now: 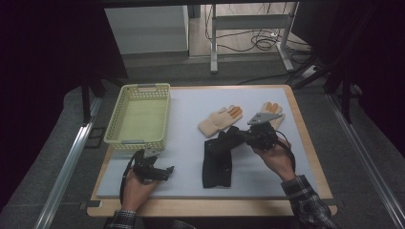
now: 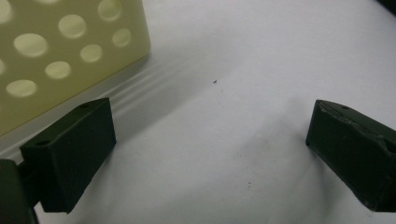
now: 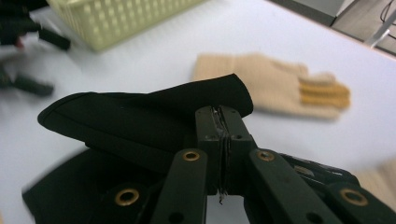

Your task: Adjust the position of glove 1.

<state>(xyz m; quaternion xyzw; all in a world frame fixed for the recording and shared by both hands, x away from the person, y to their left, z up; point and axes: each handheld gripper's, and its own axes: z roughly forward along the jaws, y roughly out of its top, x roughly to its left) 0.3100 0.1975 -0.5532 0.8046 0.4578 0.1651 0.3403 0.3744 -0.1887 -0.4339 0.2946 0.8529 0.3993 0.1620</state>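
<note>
Pinching a black cloth (image 3: pixel 140 121) tight in my right gripper (image 3: pixel 223 135), I see its folded edge draped just ahead of the jaws; my left gripper (image 2: pixel 210 140) gapes empty beside the basket (image 2: pixel 70 51).

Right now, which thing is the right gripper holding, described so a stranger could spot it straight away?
Start at the white table mat and find the yellow basket on its left. Right of the basket, nearer the person than the two beige gloves, lies a black cloth, one edge pinched by the right gripper. It is the one dark, fingerless item.
</note>
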